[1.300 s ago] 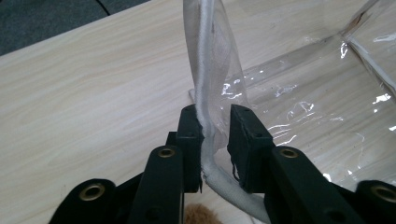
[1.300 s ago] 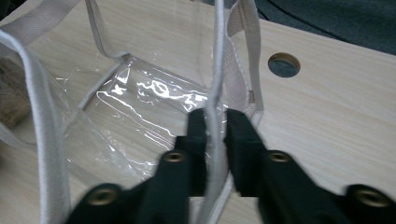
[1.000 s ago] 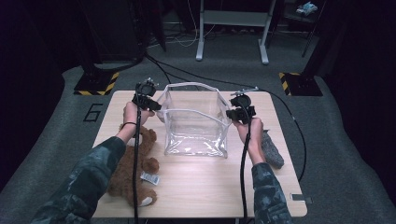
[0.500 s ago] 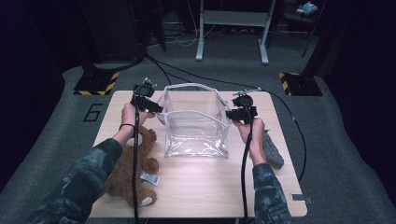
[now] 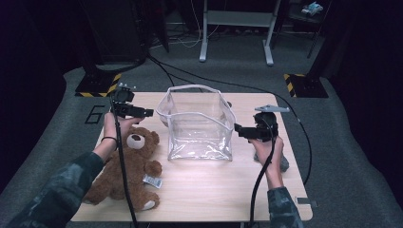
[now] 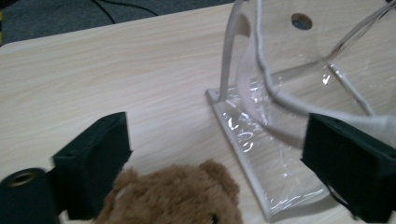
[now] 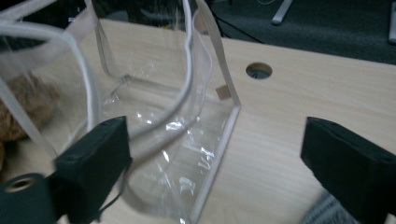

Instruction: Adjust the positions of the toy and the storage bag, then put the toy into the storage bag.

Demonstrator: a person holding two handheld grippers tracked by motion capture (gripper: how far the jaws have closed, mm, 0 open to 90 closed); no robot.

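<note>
The teddy bear point(image 5: 126, 168) lies near the table's point(image 5: 209, 194) front left corner, not yet packed, a white tag at its side too small for me to read. Just behind it, mid-table, the clear bag point(image 5: 199, 126) stands open and empty. I have let go of its sides: my left gripper point(image 5: 148, 113) and right gripper point(image 5: 236, 128) have just been opening, jaws wide apart, nothing between them. A grey thing point(image 5: 283, 161) lies by the right edge. On the floor at far left is a "6" point(image 5: 95, 114).

teddy bear point(image 6: 173, 196) cropped, grey object point(image 5: 283, 162) half hidden
</note>
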